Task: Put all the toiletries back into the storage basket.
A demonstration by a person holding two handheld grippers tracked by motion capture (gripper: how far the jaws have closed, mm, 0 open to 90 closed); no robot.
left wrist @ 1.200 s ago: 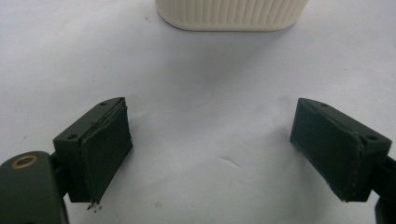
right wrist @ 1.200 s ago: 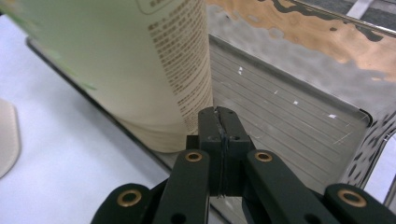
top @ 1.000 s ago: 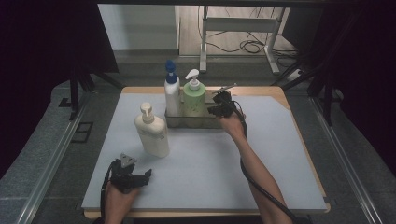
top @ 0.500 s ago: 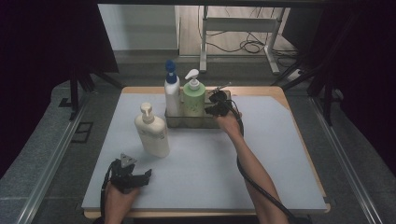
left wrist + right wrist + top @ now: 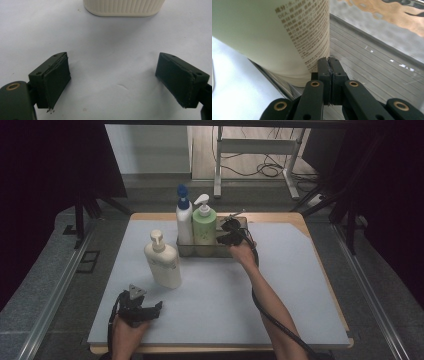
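Observation:
A clear tray (image 5: 210, 255) at the back of the white mat holds a white bottle with a blue pump (image 5: 184, 222) and a green pump bottle (image 5: 204, 232). My right gripper (image 5: 225, 232) reaches into the tray just right of the green bottle. In the right gripper view its jaws (image 5: 329, 61) are shut, pad against pad, with the tips at the foot of that bottle (image 5: 274, 32). A cream pump bottle (image 5: 162, 262) stands alone on the mat. My left gripper (image 5: 150, 304) rests near the front edge with jaws open (image 5: 125, 80), and the cream bottle's base (image 5: 122, 7) is ahead of it.
The ribbed tray floor (image 5: 367, 62) stretches right of the green bottle. The wooden table (image 5: 300, 220) shows beyond the mat's cut back right corner. A cable (image 5: 270, 315) trails along the right forearm. Metal rails (image 5: 55, 285) flank the table.
The right gripper has edged a little to the left, closer to the green bottle. The left gripper has stayed put.

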